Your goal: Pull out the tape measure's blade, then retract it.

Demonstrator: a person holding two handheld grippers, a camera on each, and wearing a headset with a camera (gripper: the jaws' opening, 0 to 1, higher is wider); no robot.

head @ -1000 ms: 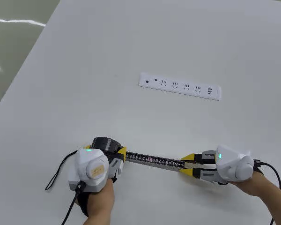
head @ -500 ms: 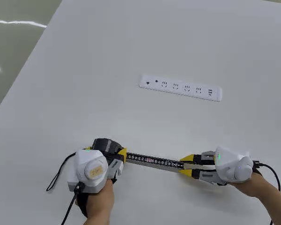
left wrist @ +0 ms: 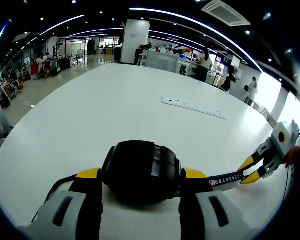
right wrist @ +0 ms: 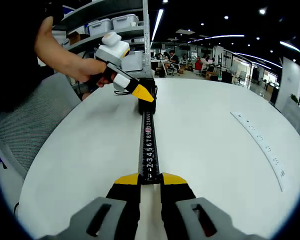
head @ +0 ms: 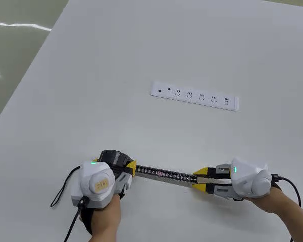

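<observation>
A black tape measure case (head: 114,158) (left wrist: 141,170) (right wrist: 147,96) rests on the white table (head: 141,60). My left gripper (head: 129,170) (left wrist: 140,176) is shut on the case, one yellow-tipped jaw on each side. The black numbered blade (head: 164,174) (right wrist: 148,149) (left wrist: 225,180) runs out of the case to the right, low over the table. My right gripper (head: 198,178) (right wrist: 150,179) is shut on the blade's end. From the left gripper view the right gripper (left wrist: 254,168) appears at the far right.
A white power strip (head: 194,95) (left wrist: 194,106) (right wrist: 260,141) lies farther back on the table. A thin black strap (head: 62,187) from the case trails left of my left hand. Open table lies beyond; its left edge borders the floor. A grey chair (right wrist: 32,125) stands behind the left arm.
The right gripper has moved slightly left toward the case, so the exposed blade is a little shorter. The left gripper and case hold still.
</observation>
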